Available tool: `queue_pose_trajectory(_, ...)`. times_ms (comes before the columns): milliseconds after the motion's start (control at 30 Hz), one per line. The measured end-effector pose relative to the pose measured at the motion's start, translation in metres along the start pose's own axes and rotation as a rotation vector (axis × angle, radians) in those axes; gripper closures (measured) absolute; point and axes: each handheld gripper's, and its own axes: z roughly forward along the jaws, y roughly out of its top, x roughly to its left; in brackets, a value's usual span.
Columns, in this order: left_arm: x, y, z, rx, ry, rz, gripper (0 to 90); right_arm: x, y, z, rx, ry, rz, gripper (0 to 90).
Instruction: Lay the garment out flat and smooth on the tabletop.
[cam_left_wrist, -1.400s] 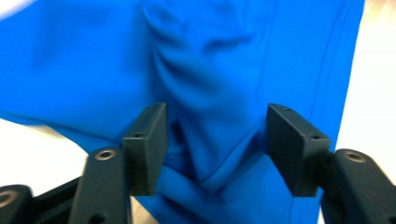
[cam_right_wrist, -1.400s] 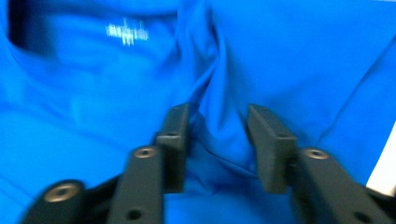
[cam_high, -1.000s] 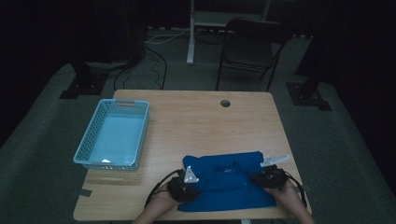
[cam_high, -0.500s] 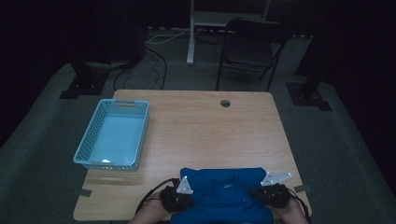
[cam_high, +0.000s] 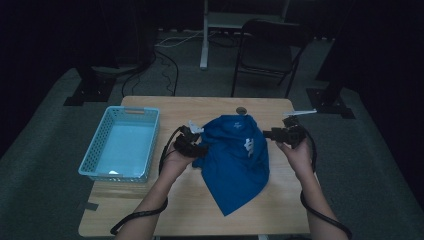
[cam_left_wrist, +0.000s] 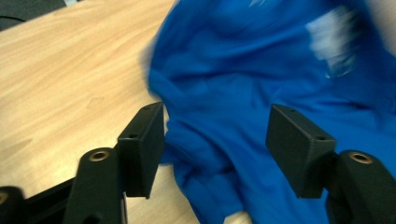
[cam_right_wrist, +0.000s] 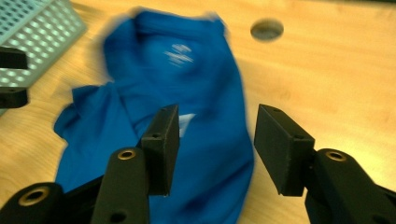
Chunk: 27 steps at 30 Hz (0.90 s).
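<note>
A blue T-shirt (cam_high: 235, 160) with white print lies crumpled on the wooden table (cam_high: 170, 200), from near the far edge to the front. It is blurred in both gripper views. My left gripper (cam_high: 201, 149) hovers at the shirt's left edge. Its jaws have just been opening and stand apart, and blue cloth (cam_left_wrist: 224, 93) shows beyond the gap without being pinched. My right gripper (cam_high: 266, 133) is at the shirt's upper right edge. Its jaws have also just been opening, and they stand apart above the shirt (cam_right_wrist: 187, 93) with nothing gripped.
A light blue mesh basket (cam_high: 134, 110) stands on the table's left side, and its corner (cam_right_wrist: 37, 28) appears in the right gripper view. A round cable hole (cam_high: 241, 110) sits near the far edge. A dark chair (cam_high: 265, 45) and desk legs stand behind the table.
Both grippers rose and moved away from the front edge, and their jaws opened. The shirt, held at the front edge before, now lies bunched farther up the table, released.
</note>
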Motion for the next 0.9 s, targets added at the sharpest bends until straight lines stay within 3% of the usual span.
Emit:
queue_pose_trajectory(100,-0.003,-0.022,0.002,0.044,-0.009,0.027,35.7,0.018,-0.031,0.017,0.049,0.048,-0.035,48.1)
queue_pose_trajectory(133,-0.002,-0.036,0.006,0.084,0.016,0.041,35.7,0.027,-0.042,0.021,0.062,0.075,-0.046,47.8)
queue_pose_trajectory(267,0.004,-0.055,0.01,0.11,0.076,0.019,35.7,0.078,-0.086,0.036,0.136,0.244,-0.142,42.5)
queue_pose_trajectory(300,0.004,-0.055,0.01,0.11,0.076,0.019,35.8,0.078,-0.086,0.036,0.136,0.244,-0.142,42.5)
queue_pose_trajectory(333,0.008,-0.06,0.011,0.11,0.092,0.005,35.8,0.11,-0.11,0.044,0.175,0.274,-0.237,41.6)
queue_pose_trajectory(400,0.011,-0.063,0.013,0.132,0.112,0.007,35.8,0.131,-0.125,0.049,0.206,0.285,-0.301,40.6)
queue_pose_trajectory(467,0.012,-0.065,0.015,0.136,0.125,0.0,35.7,0.145,-0.137,0.054,0.221,0.255,-0.367,40.6)
queue_pose_trajectory(533,0.017,-0.07,0.016,0.133,0.134,-0.031,35.8,0.151,-0.146,0.056,0.23,0.242,-0.403,40.6)
queue_pose_trajectory(600,0.018,-0.073,0.016,0.134,0.14,-0.033,35.8,0.152,-0.153,0.055,0.229,0.266,-0.398,41.0)
queue_pose_trajectory(667,0.02,-0.074,0.017,0.141,0.148,-0.032,35.8,0.154,-0.159,0.055,0.237,0.25,-0.409,40.9)
queue_pose_trajectory(733,0.019,-0.077,0.016,0.14,0.157,-0.026,35.8,0.154,-0.164,0.052,0.21,0.242,-0.422,41.5)
queue_pose_trajectory(767,0.019,-0.078,0.016,0.144,0.165,-0.013,36.0,0.154,-0.167,0.051,0.2,0.237,-0.424,43.8)
queue_pose_trajectory(833,0.018,-0.079,0.017,0.151,0.17,0.004,36.1,0.154,-0.172,0.048,0.159,0.185,-0.464,60.7)
queue_pose_trajectory(900,0.018,-0.083,0.017,0.152,0.157,0.009,36.1,0.152,-0.174,0.046,0.149,0.175,-0.475,70.8)
